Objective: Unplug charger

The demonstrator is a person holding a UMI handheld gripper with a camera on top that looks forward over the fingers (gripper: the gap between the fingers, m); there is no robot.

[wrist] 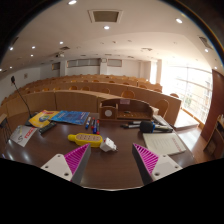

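Overhead, the gripper [108, 160] hovered level above the worktop [110, 170], jaws apart, the white charger [107, 145] just ahead.

Room: we see tiered rows of curved wooden lecture-hall desks [95, 88].
Light: white ceiling panels [104, 16]; bright tall windows [185, 85] beside them.

Clutter [125, 118] beyond the charger [108, 145] too small to identify.
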